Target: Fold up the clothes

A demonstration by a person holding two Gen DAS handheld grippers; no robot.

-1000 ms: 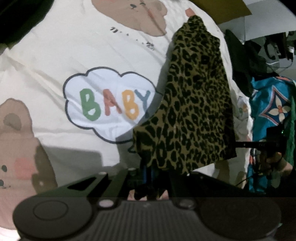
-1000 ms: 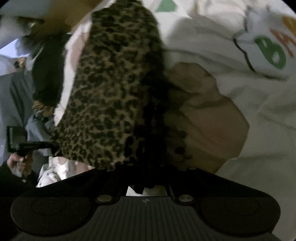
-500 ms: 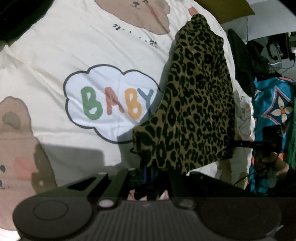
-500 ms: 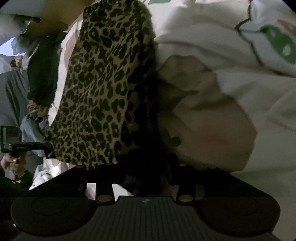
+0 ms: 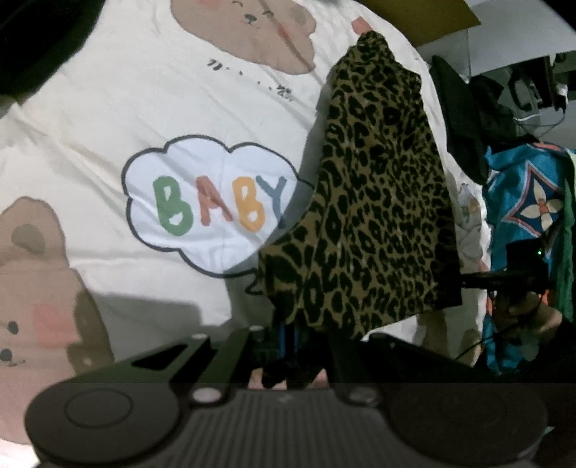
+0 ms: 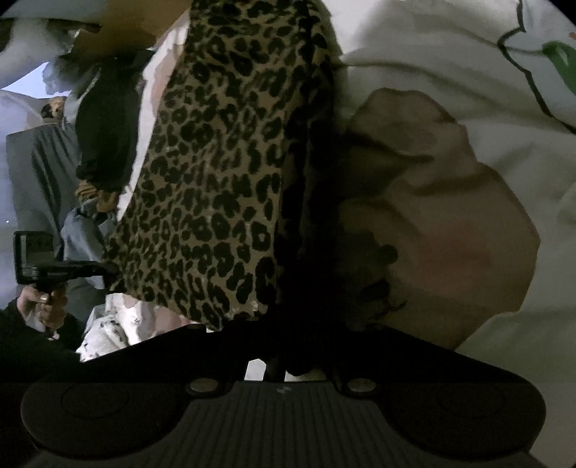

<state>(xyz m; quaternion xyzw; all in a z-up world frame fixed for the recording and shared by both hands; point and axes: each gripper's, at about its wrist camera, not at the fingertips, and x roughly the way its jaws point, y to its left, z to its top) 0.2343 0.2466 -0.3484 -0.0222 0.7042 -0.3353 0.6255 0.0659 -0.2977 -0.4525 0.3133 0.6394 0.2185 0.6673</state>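
Note:
A leopard-print garment (image 5: pixel 374 201) hangs stretched above the cream bedspread (image 5: pixel 144 108). My left gripper (image 5: pixel 288 334) is shut on its near left corner. In the left wrist view the other gripper (image 5: pixel 504 279) holds the garment's right corner, a hand beneath it. In the right wrist view the same leopard cloth (image 6: pixel 216 180) fills the centre, and my right gripper (image 6: pixel 288 345) is shut on its dark near edge. The left gripper (image 6: pixel 61 268) shows there at the far left, gripping the cloth's opposite corner.
The bedspread carries a "BABY" cloud print (image 5: pixel 208 205) and bear prints (image 5: pixel 252 25). A pile of other clothes lies at the bed's side: a dark garment (image 5: pixel 464 111), a turquoise patterned cloth (image 5: pixel 522 201), grey and denim pieces (image 6: pixel 39 172).
The garment has been carried a little farther over the bed, away from the camera side. In the right wrist view the cloth has drawn closer and the BABY print has slid out to the right.

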